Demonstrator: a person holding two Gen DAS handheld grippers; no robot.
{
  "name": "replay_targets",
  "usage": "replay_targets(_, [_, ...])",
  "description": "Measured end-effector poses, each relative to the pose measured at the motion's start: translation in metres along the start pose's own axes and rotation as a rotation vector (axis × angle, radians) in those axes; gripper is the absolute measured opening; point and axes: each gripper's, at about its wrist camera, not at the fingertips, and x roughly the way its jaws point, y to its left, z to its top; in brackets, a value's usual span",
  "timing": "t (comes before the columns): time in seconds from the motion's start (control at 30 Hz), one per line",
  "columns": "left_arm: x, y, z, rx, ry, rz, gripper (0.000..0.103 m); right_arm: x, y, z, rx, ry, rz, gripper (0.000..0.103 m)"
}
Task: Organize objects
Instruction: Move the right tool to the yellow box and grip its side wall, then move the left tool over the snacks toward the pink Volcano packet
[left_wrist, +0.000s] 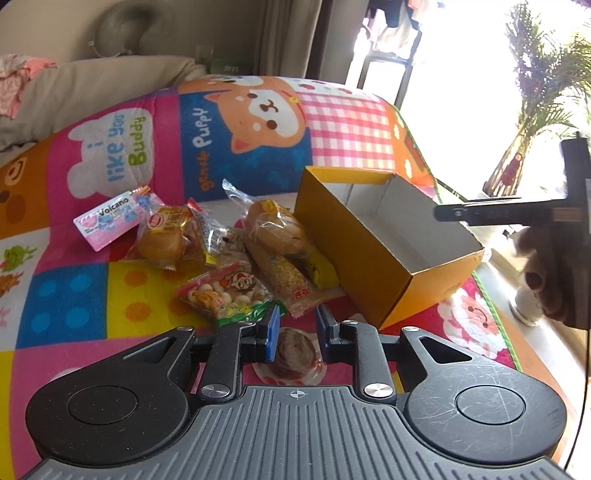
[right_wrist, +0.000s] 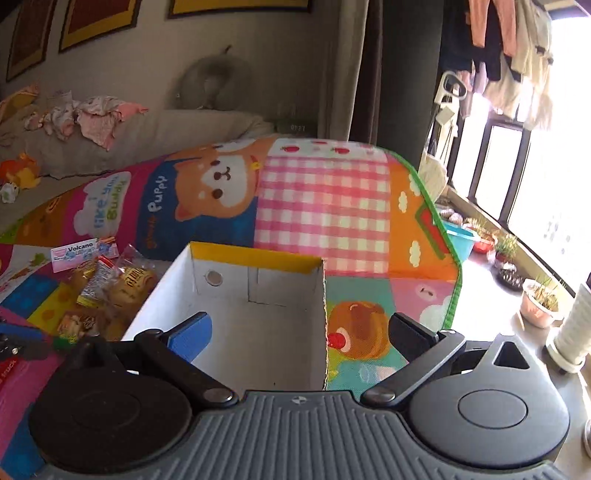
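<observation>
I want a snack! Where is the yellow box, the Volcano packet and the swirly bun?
Yellow box (left_wrist: 347, 236): left wrist view, on its outer yellow side wall.
Volcano packet (left_wrist: 110, 221): left wrist view, middle of its pink front.
Swirly bun (left_wrist: 293, 352): left wrist view, on its swirl.

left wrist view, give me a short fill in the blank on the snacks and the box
1. The yellow box has nothing inside; it is ____.
2. The pink card beside the snacks reads ____.
3. The wrapped swirl pastry lies between the jaws of the ____ gripper.
4. The snack pile lies on the mat, ____ the box.

Missing words: empty; Volcano; left; outside
</observation>
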Motion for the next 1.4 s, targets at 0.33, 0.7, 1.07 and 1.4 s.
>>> replay_targets(0.33, [-0.005, 0.010, -0.003, -0.035, 0.010, 0.043, 0.024, 0.075, -0.013, -0.002, 0.064, 0.190, 0.028, 0.034])
replay_targets(0.7, [0.000, 0.006, -0.006, -0.016, 0.022, 0.046, 0.024, 0.049, -0.022, -0.010, 0.082, 0.189, 0.041, 0.007])
replay_targets(1.07, [0.008, -0.002, -0.007, -0.026, 0.038, 0.024, 0.024, 0.037, -0.019, -0.016, 0.033, 0.134, 0.027, 0.005])
replay_targets(1.4, [0.006, 0.000, -0.006, -0.039, 0.033, 0.025, 0.024, 0.067, -0.015, -0.010, 0.020, 0.160, 0.024, 0.004])
